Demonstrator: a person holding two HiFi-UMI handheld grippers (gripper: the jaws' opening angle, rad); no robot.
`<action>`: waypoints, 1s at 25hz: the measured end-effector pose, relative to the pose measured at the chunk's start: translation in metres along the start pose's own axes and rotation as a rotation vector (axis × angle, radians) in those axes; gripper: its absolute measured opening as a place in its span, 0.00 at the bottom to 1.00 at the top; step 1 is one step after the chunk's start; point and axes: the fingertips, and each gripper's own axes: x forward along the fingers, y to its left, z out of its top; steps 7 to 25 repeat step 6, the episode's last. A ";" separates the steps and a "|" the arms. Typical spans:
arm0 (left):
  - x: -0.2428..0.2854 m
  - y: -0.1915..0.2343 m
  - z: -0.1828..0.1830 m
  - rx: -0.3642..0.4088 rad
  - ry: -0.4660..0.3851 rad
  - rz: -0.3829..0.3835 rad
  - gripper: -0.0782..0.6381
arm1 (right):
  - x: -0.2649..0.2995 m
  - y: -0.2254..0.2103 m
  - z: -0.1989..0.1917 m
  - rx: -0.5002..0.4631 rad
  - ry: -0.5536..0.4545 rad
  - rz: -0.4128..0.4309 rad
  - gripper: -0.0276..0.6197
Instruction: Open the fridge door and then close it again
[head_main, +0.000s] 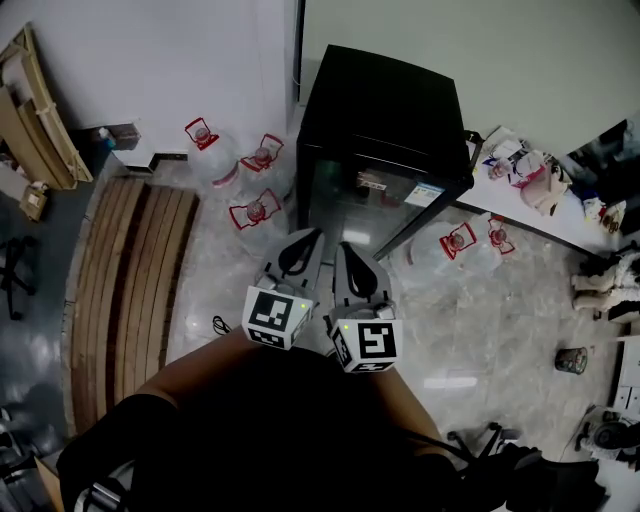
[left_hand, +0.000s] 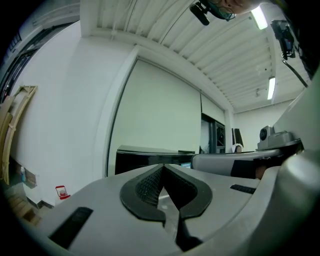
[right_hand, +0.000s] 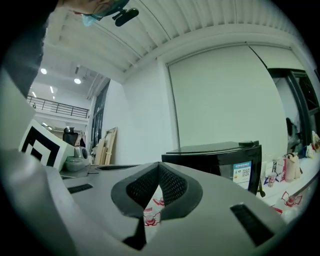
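Head view: bare forearms (head_main: 195, 368) run from the near edge toward the middle of the scene. They carry the left gripper (head_main: 308, 238) and the right gripper (head_main: 345, 250) side by side, almost touching, both pointing level at the far side. Each marker cube faces up. The black fridge (head_main: 385, 120) stands just beyond the jaws against the far wall, and its glass door (head_main: 365, 200) appears to lie flush with the cabinet. Clear water bottles (head_main: 255, 212) with red handles stand on the glossy pale floor (head_main: 470, 330) to the left and right of the fridge. Wooden planks (head_main: 130, 280) lie on the left. A white tabletop (head_main: 540, 225) on the right carries packets.

Left gripper view: the jaws are pressed together at their tips with nothing between the ribbed pads. The fridge top shows as a dark band beyond them. Behind it are a white wall (left_hand: 65, 100) and a large pale blind (left_hand: 160, 110). A ribbed ceiling carries strip lights (left_hand: 260, 17). The body of the right gripper fills the right edge.

Right gripper view: these jaws also meet at the tips and are empty. Only a bottle's red-and-white print shows through the gap lower down. The fridge stands far right of the jaws, with a blue label (right_hand: 242, 172) on its front. Wooden frames (right_hand: 107, 145) lean on the far left wall. The left gripper's marker cube shows at the left.
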 end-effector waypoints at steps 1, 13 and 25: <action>0.001 -0.002 0.002 -0.003 0.000 0.002 0.12 | 0.000 -0.001 0.001 0.001 0.000 -0.001 0.07; 0.002 -0.006 0.012 0.000 -0.016 0.016 0.12 | -0.001 -0.006 0.009 -0.001 -0.016 -0.007 0.07; 0.002 -0.006 0.012 0.000 -0.016 0.016 0.12 | -0.001 -0.006 0.009 -0.001 -0.016 -0.007 0.07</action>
